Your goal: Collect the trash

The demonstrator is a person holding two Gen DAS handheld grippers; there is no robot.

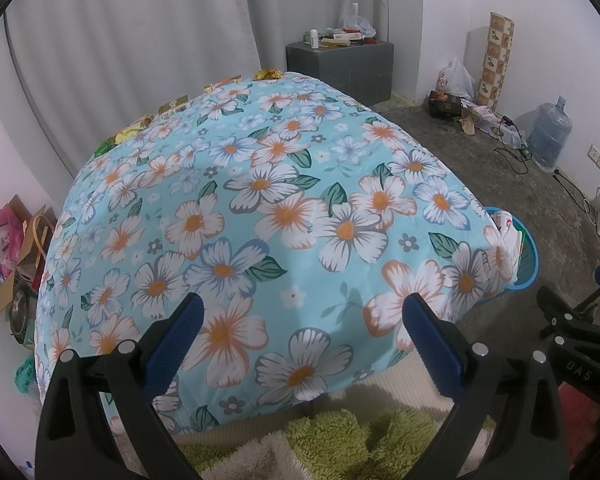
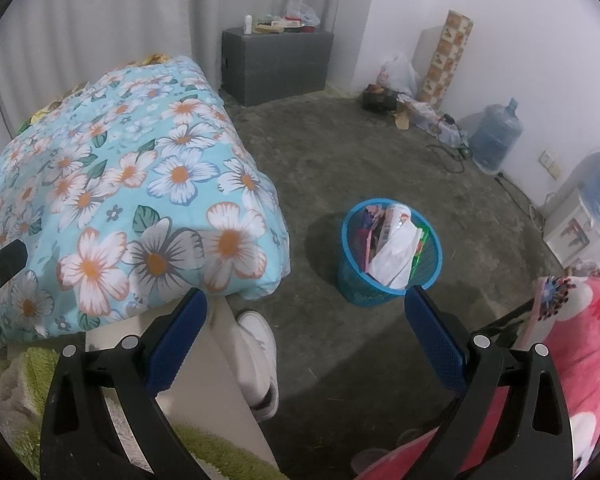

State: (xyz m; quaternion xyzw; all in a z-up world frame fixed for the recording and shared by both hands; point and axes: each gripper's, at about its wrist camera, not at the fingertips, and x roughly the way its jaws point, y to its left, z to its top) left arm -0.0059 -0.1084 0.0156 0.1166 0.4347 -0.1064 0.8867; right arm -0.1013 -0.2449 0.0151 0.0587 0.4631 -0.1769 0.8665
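A blue mesh trash basket stands on the concrete floor, filled with wrappers and a white bag. Its rim shows in the left wrist view behind the quilt's right edge. Several snack wrappers lie along the far edge of the flowered quilt. My left gripper is open and empty above the quilt's near end. My right gripper is open and empty above the floor, near the basket.
A grey box with clutter stands at the back wall. A water jug, plastic bags and cables lie at the right wall. A white shoe sits by the bed base. A pink blanket is at right. Cardboard and bags lie left of the bed.
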